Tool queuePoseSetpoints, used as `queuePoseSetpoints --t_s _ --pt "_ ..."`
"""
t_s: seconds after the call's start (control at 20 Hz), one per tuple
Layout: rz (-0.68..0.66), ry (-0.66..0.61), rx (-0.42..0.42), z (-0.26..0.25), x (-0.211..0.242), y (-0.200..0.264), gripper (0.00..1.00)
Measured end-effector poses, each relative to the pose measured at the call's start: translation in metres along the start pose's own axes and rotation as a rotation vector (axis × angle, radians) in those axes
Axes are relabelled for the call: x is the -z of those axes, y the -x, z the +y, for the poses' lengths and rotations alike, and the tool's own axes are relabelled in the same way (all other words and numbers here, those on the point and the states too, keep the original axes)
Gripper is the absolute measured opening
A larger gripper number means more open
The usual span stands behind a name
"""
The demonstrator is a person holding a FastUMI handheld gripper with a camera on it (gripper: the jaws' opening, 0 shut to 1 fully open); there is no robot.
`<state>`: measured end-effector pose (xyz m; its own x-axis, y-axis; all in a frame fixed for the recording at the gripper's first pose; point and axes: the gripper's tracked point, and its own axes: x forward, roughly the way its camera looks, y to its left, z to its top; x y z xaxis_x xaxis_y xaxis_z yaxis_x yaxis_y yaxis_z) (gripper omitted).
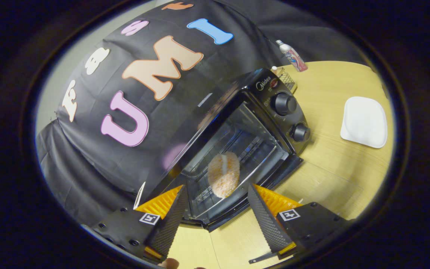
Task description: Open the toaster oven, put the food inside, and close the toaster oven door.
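Black toaster oven [237,123] sits near the back edge of the light wooden table [330,168], against the black cloth wall; its glass door [233,157] looks shut. Round orange-speckled bread piece [223,174] is seen through the glass, inside on the wire rack. Two black knobs [291,117] on its right panel. Gripper [215,209] is open, empty, fingers spread just ahead of the door. White square plate [364,121] lies well apart toward the table's right edge. Small white bottle [291,55] at the back edge.
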<state>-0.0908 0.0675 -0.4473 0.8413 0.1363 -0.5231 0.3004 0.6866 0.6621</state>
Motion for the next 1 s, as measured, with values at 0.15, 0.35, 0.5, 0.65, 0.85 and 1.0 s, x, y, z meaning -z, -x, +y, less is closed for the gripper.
queuePoseSetpoints --t_s 0.15,0.35,0.5,0.65,0.85,1.0 --pt "0.013 0.044 -0.021 0.004 0.004 0.018 0.99" --pt "0.053 0.148 -0.032 0.000 0.017 0.045 0.99" --pt "0.095 0.240 -0.021 -0.009 0.032 0.066 0.99" --pt "0.150 0.320 -0.011 -0.020 0.051 0.084 1.00" --pt "0.222 0.435 0.045 -0.052 0.080 0.100 1.00" --pt "0.267 0.525 0.095 -0.075 0.092 0.108 1.00"
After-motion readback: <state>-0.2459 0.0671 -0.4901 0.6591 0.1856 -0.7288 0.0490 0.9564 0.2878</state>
